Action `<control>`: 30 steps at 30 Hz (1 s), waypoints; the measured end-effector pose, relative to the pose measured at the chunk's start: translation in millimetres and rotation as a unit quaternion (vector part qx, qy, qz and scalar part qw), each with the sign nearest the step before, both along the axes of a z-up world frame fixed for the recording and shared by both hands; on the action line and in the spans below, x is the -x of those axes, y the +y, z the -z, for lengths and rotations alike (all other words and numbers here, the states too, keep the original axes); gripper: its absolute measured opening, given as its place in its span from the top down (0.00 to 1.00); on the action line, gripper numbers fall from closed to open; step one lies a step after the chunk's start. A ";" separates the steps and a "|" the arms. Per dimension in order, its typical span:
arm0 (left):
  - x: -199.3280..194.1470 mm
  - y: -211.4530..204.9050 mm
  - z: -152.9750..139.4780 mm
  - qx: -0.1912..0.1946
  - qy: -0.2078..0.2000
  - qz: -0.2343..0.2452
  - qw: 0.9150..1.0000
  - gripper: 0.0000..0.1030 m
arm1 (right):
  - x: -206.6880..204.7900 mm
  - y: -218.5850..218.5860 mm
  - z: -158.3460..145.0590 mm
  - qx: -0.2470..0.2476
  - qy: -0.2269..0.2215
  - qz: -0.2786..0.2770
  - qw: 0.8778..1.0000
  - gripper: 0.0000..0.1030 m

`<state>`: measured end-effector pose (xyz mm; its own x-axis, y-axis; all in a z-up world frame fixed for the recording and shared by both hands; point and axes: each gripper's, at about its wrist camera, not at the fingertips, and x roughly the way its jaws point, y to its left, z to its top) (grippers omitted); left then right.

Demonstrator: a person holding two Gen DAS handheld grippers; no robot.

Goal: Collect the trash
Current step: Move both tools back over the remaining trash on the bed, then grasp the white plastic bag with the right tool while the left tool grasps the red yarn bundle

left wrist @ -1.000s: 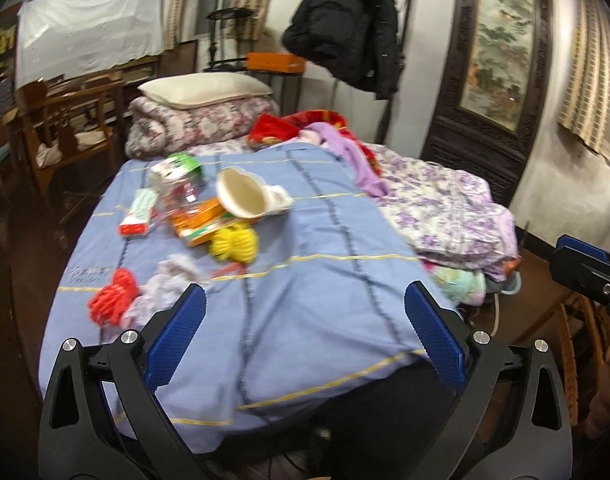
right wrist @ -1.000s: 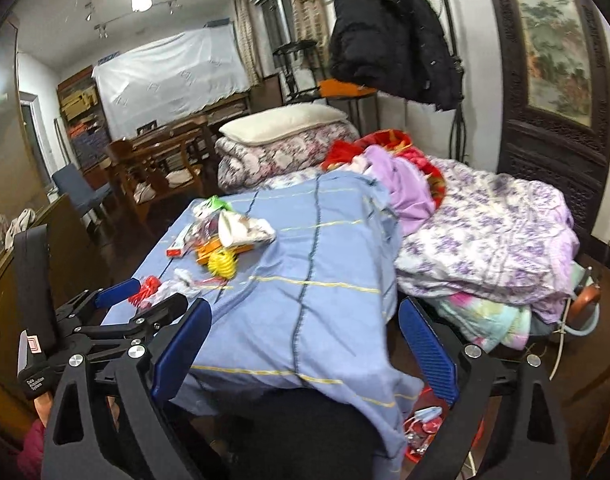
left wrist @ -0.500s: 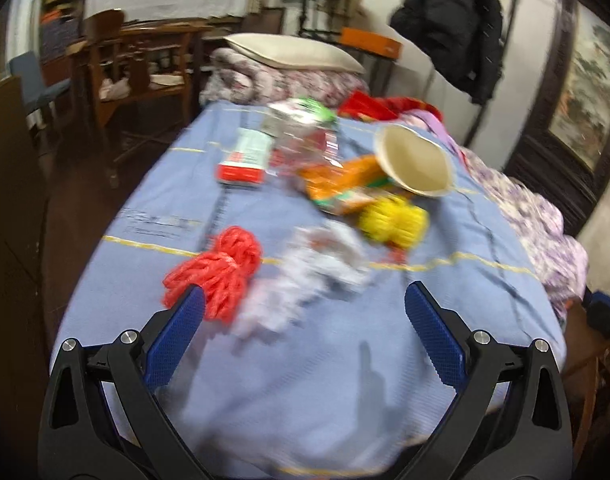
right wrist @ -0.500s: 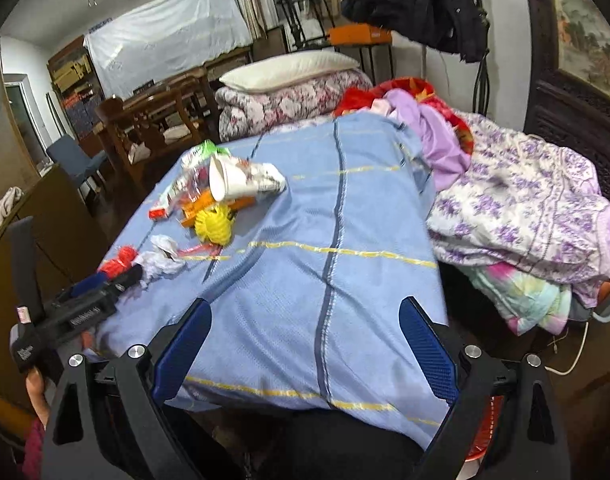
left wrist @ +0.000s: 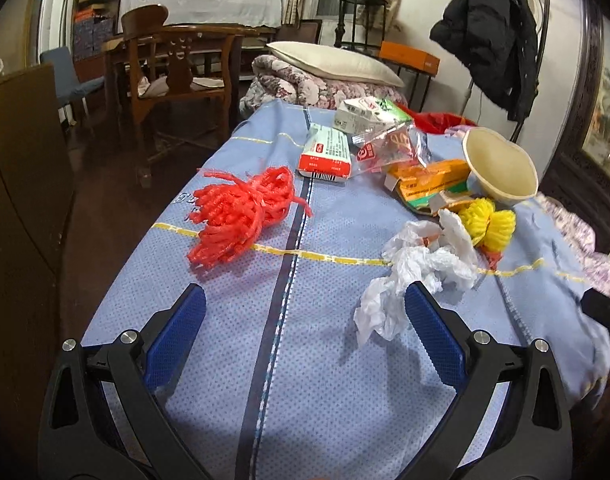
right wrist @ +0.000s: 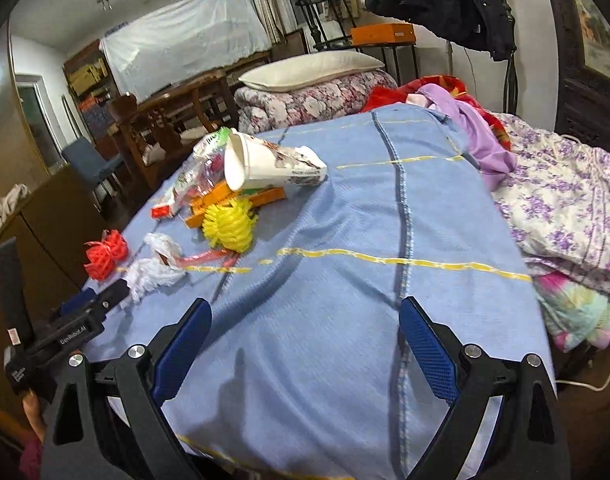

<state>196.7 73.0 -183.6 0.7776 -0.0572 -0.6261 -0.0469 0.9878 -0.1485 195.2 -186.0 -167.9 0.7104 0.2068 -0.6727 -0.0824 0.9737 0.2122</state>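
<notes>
Trash lies on the blue bedspread: a red net bundle, a crumpled white plastic bag, a yellow net bundle, an orange box, a paper cup on its side, a red-and-white box and clear wrappers. My left gripper is open and empty, low over the bedspread, its right finger beside the white bag. My right gripper is open and empty over the bare bedspread, right of the trash; the cup and yellow bundle lie ahead to its left.
A floral quilt and clothes pile along the bed's right side. A pillow on a folded quilt sits at the far end. Wooden chairs stand left of the bed, a dark cabinet at near left.
My left gripper has swung left and moved in low over the bed, close to the red bundle and white bag. My right gripper has moved forward over the bedspread.
</notes>
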 end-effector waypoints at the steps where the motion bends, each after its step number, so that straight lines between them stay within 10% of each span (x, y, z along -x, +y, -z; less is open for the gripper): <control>1: 0.9 3.6 -0.8 0.013 -0.003 0.003 1.000 0.07 | 1.0 -0.2 1.2 -0.001 -0.007 0.000 1.000 0.10; 8: 11.8 28.2 -20.8 0.069 -0.030 -0.003 0.997 0.07 | 1.3 -4.6 11.1 -0.006 -0.018 0.002 1.000 0.10; 21: -31.9 35.1 -13.9 -0.002 0.024 -0.051 0.998 0.07 | 3.0 -5.5 17.8 -0.025 -0.026 -0.010 0.999 0.10; 30: -22.3 51.6 -19.3 0.046 0.007 -0.047 0.998 0.07 | 0.8 43.1 -1.9 0.000 -0.042 -0.082 0.996 0.10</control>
<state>219.0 124.6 -164.3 0.7731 -0.0411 -0.6329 -0.1422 0.9613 -0.2361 194.5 -142.9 -166.0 0.7210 0.3249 -0.6120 -0.2576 0.9456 0.1985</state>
